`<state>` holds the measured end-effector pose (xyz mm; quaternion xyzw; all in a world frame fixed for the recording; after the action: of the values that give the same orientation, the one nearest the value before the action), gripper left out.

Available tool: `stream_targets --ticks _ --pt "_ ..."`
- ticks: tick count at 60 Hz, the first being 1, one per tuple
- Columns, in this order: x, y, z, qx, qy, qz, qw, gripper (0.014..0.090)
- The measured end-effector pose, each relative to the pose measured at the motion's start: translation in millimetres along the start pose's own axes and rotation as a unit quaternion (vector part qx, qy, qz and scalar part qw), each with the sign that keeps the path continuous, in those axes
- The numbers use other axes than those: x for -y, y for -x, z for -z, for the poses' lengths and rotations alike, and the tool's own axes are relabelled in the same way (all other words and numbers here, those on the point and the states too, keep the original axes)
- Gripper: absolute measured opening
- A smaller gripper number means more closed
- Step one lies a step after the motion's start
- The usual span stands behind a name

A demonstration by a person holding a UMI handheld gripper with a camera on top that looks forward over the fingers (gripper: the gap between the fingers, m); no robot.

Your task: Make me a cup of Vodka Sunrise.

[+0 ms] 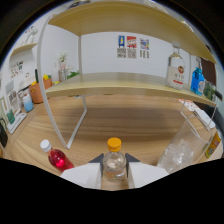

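Observation:
A small clear bottle with an orange cap stands upright between my gripper's fingers. Both dark pads touch its sides, so my gripper is shut on it. Just left of the fingers is a small bottle of red liquid with a white cap. To the right of the fingers a clear glass holds what looks like ice. Beyond them, on the wooden shelf, a clear bottle with a red label stands at the right, with a blue bottle beside it.
The shelf's white legs stand on the wooden table ahead of the fingers. A terracotta pot and small items sit at the shelf's left end. A yellow-orange container shows at the far right. Posters hang on the back wall.

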<state>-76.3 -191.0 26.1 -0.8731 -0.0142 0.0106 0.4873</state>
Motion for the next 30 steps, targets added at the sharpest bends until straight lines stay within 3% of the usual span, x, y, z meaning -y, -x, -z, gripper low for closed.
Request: stream_targets --ticks 12,18,24,26,30 --pt "-7 2 5 0.011 0.008 0.022 1.000 0.0383" --pt "-7 5 13 0.028 0.018 0.015 0.999 0.0575" --pt "6 3 33 0.038 0.008 0.021 0.999 0.0827" --pt "13 3 43 0.044 0.001 0.020 0.999 0.0863" --pt "26 6 65 0.061 -0.009 0.019 0.998 0.0863"
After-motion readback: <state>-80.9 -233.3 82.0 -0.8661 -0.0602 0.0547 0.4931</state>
